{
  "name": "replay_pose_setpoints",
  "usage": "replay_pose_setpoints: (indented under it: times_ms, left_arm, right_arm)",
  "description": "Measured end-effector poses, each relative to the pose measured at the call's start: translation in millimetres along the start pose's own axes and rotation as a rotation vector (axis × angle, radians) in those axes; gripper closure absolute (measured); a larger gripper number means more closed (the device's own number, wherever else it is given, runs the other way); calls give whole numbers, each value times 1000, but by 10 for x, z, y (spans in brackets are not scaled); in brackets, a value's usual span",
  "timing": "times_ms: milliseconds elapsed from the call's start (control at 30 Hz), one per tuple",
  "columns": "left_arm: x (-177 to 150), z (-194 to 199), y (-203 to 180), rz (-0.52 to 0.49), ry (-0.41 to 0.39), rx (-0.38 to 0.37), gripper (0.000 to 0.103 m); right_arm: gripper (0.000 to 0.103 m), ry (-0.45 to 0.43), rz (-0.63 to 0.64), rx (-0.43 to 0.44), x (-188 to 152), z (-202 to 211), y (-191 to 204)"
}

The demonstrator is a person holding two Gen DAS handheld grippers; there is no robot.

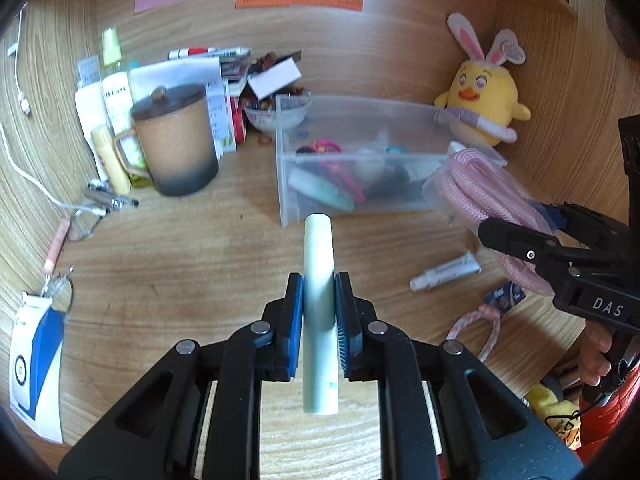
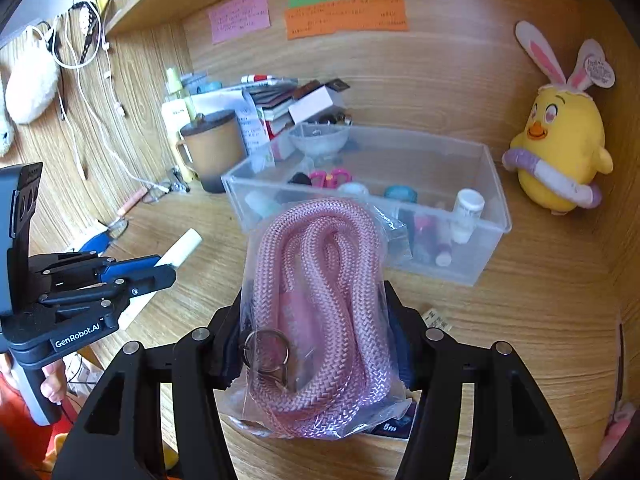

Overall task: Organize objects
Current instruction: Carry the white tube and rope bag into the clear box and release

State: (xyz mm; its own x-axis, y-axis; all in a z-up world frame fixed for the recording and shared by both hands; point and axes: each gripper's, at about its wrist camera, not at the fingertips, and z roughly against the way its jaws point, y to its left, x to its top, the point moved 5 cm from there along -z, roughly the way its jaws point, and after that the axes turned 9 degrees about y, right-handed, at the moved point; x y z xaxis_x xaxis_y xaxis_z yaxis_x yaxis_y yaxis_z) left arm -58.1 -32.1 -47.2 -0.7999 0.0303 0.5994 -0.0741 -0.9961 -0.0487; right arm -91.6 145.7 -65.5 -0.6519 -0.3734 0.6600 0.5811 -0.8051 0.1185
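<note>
Left hand-held gripper (image 1: 319, 312) pinching a pale tube (image 1: 319, 300); right hand-held gripper (image 2: 316, 344) clamped on a bagged pink rope (image 2: 320, 304), both above the surface (image 1: 180, 248). Best carried over the clear bin (image 2: 492, 216) near the back edge, lowered past the rim, then released one at a time.

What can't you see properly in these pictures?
- Notes on the wall: writing too small and blurred, both views.
- Box contents: smeared by its cloudy wall, left view.
- Right gripper pads: hidden behind the bagged rope, right view.
- Tube: label unreadable.
</note>
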Motion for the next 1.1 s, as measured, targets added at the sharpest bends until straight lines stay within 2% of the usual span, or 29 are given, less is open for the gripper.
replay_pose_setpoints:
  times_ms: [300,567,833,1100]
  left_arm:
    - [430,92,-21,-6,-84,-39,88]
    - [787,-77,-60,-16,-74,-80,88]
    - [1051,-333,-32,-4,-12,-123,88]
    - [1239,-584,-29,-11,43,-115,88]
  right_arm:
    - [48,-85,-9,-23,340,203,-89]
    - [48,-114,-19,-50,691,174,-213]
    - [48,-57,5,-59,991,-177,-273]
    - [48,33,29,-70,1104,-617,-336]
